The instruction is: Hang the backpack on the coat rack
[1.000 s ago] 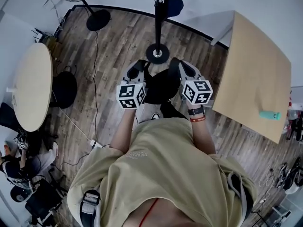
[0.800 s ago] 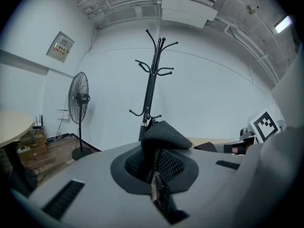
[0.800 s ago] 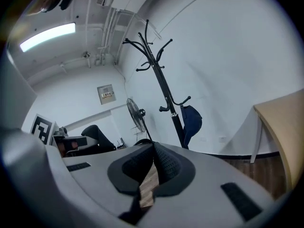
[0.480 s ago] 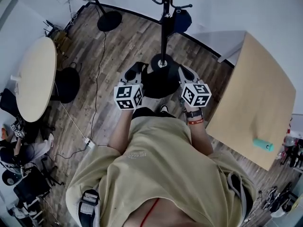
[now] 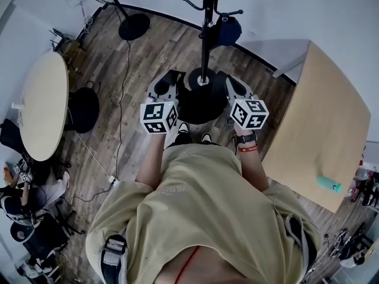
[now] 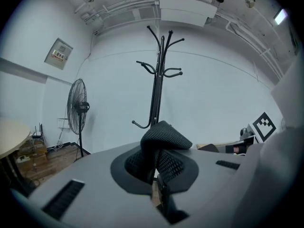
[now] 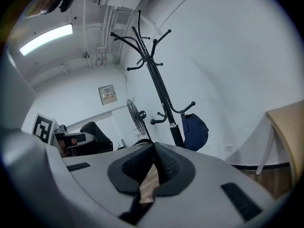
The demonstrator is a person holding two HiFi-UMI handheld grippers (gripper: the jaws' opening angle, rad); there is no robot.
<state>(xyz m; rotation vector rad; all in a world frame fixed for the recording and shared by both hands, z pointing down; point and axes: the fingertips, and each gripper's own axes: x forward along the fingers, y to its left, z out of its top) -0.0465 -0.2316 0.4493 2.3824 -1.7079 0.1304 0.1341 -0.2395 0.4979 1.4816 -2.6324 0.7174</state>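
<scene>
black backpack (image 5: pixel 201 104), black coat rack (image 5: pixel 206 28), navy bag (image 5: pixel 228 31), wood-grain floor (image 5: pixel 154 46)

Round table (image 5: pixel 41 108), standing fan (image 6: pixel 77 108)

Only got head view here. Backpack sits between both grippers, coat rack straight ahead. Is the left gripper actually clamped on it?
Observer: Yes. The left gripper is shut on a black mesh strap of the backpack; the strap humps up above the jaws.
Operator: Right one?
Observer: The right gripper is shut on black mesh too, with less of it showing.
Operator: Top of the rack is cut off for me. Hooks free?
Observer: The coat rack shows bare top hooks in the left gripper view.
</scene>
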